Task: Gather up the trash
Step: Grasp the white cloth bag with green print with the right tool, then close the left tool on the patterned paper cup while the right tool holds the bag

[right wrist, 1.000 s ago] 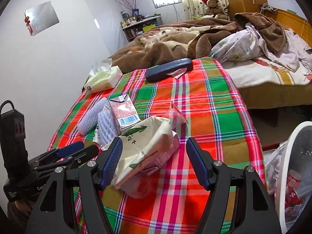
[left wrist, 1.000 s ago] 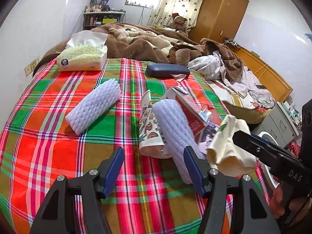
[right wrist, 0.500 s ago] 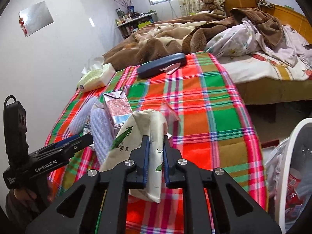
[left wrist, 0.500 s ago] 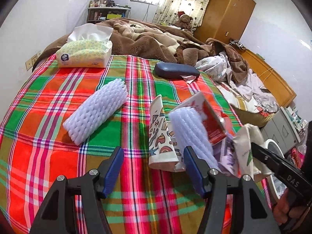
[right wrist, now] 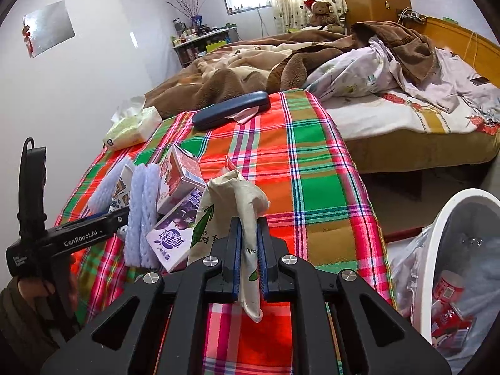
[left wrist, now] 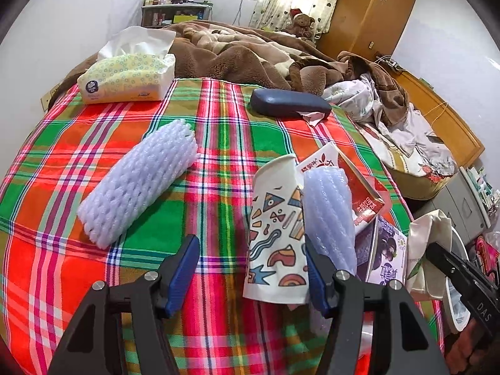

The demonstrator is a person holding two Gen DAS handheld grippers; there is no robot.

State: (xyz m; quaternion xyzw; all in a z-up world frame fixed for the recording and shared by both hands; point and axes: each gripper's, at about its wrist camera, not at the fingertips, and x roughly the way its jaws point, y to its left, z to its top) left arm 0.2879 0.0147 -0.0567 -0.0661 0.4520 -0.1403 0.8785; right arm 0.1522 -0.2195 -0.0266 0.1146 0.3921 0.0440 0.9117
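Note:
Trash lies on the plaid blanket (left wrist: pixel 218 143). It includes a patterned paper cup (left wrist: pixel 275 234), two white foam net sleeves (left wrist: pixel 137 184) (left wrist: pixel 328 215), a red carton (left wrist: pixel 359 187) and a purple carton (left wrist: pixel 384 256). My left gripper (left wrist: pixel 250 265) is open, low over the blanket. The cup's lower end lies between its fingers, close to the right one. My right gripper (right wrist: pixel 248 228) is shut on a crumpled cream wrapper (right wrist: pixel 231 200), held upright beside the purple carton (right wrist: pixel 175 234). In the left wrist view the same wrapper (left wrist: pixel 428 250) hangs at the bed's right edge.
A white bin (right wrist: pixel 437 250) with a plastic liner and red packaging inside stands on the floor right of the bed. A tissue pack (left wrist: pixel 125 78) and a dark blue case (left wrist: pixel 290 103) lie at the blanket's far end. Brown bedding is piled behind them.
My right gripper has shut on the cream wrapper and drawn it up off the pile. My left gripper has moved forward, so the cup now lies between its fingers.

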